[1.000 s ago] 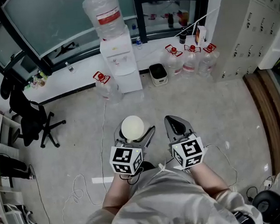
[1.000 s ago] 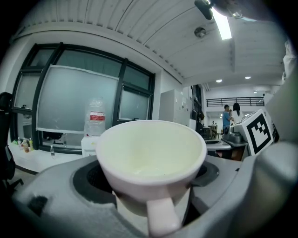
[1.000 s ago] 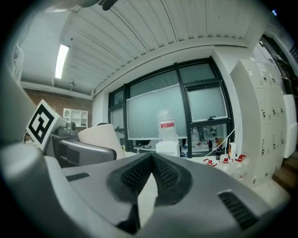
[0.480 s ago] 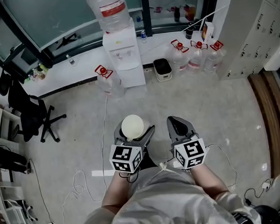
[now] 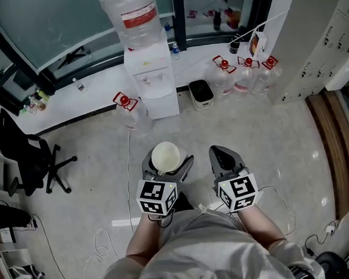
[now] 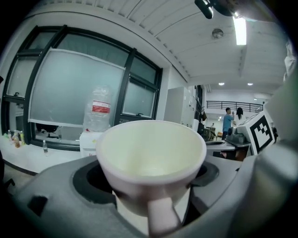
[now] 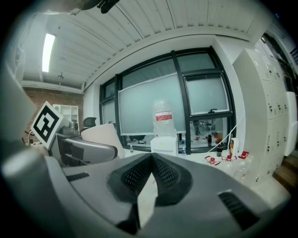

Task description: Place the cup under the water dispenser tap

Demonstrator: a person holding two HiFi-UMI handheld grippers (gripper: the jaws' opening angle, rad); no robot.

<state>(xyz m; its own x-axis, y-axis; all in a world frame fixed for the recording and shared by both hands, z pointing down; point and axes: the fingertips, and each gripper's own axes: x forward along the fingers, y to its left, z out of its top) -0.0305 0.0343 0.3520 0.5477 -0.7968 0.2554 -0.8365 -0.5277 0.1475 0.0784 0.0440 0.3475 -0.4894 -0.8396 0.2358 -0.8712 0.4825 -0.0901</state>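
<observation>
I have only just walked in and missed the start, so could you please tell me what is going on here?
A person stands in an office with a gripper in each hand. The left gripper is shut on a white cup, which is upright and looks empty. The right gripper is shut with nothing between its jaws. The water dispenser stands ahead against the window wall, across open floor, so the cup has not yet been put under its tap.

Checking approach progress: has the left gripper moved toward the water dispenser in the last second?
No: the left gripper holds the cup about as far from the water dispenser as before.
</observation>
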